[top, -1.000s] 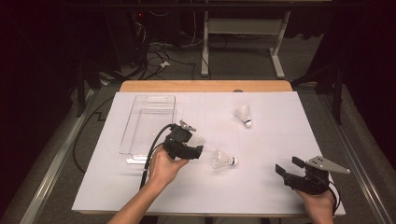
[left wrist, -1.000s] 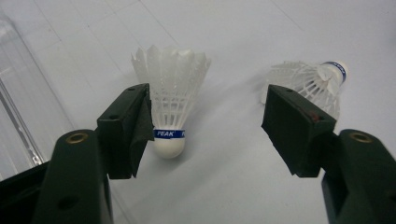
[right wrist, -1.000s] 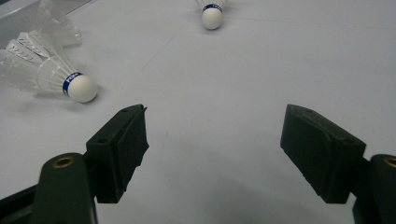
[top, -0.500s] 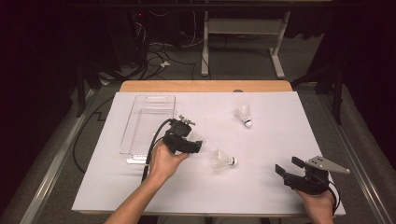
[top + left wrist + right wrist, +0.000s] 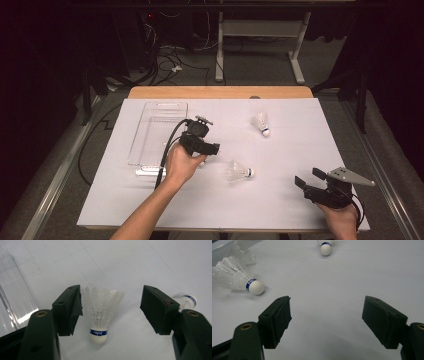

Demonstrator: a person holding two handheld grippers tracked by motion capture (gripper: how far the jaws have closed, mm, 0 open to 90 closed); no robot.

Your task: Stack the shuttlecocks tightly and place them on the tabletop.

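A white shuttlecock with a blue band lies on the white sheet, cork toward the camera. It sits in the gap between the jaws of my left gripper, and neither pad touches it. A second shuttlecock lies to the right of my left gripper and peeks past the right jaw. A third shuttlecock rests farther back. My right gripper hovers open near the front right edge with nothing between its jaws. Ahead of it lie one shuttlecock to the left and another far off.
A clear plastic tray stands on the sheet to the left of my left hand, its wall showing. The white sheet covers a wooden table. Cables and a desk frame lie on the floor beyond.
My left gripper has moved a little away from the person, toward the far side of the table, still open. The right gripper and the shuttlecocks have stayed put.
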